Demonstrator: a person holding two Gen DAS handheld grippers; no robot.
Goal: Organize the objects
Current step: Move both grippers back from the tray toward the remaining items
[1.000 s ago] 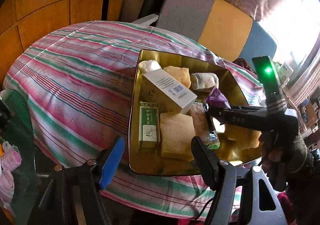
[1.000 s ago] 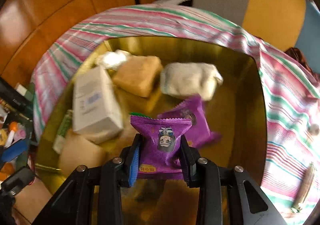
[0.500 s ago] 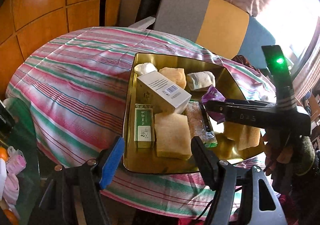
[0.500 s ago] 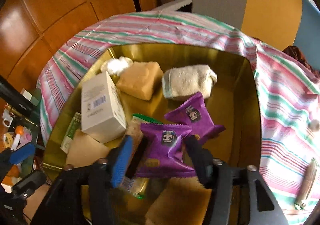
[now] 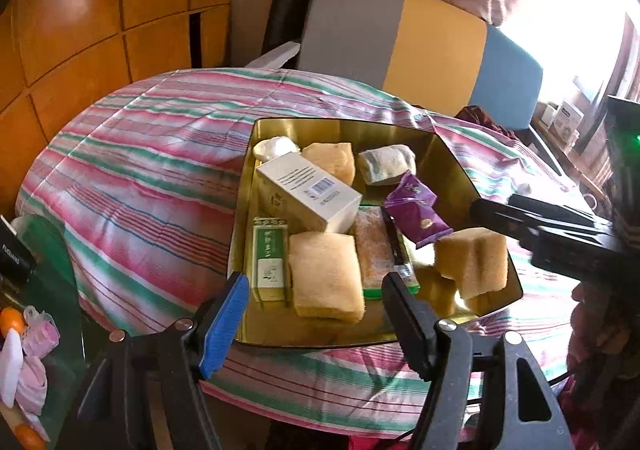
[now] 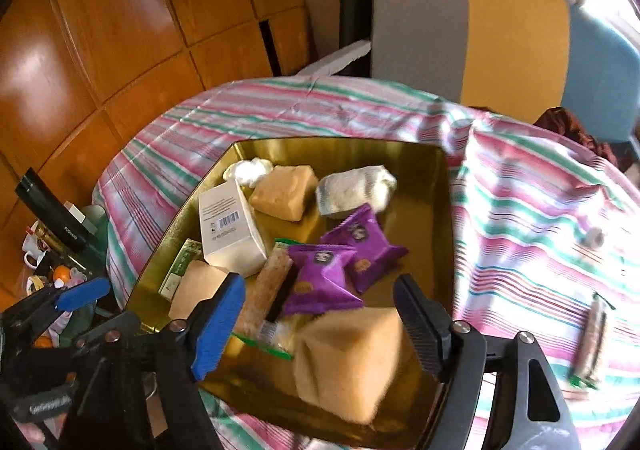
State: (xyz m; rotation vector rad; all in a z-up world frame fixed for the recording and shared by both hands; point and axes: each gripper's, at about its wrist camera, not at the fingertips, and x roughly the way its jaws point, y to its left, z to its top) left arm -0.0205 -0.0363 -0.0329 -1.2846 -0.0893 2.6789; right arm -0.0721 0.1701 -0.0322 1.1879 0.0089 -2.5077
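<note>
— So, the right tool?
— Fingers spread apart, gripping nothing. Two purple snack packets lie just ahead of it in the gold tray, a tan sponge right beneath its tips.
— And the left tool?
— Spread wide too, empty, hovering at the tray's near edge above the striped tabletop.

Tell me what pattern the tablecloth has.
The tablecloth has pink, green and white stripes, clearest in the left wrist view.

Gold tray, purple snack packets, pink-green striped tablecloth, white box
</note>
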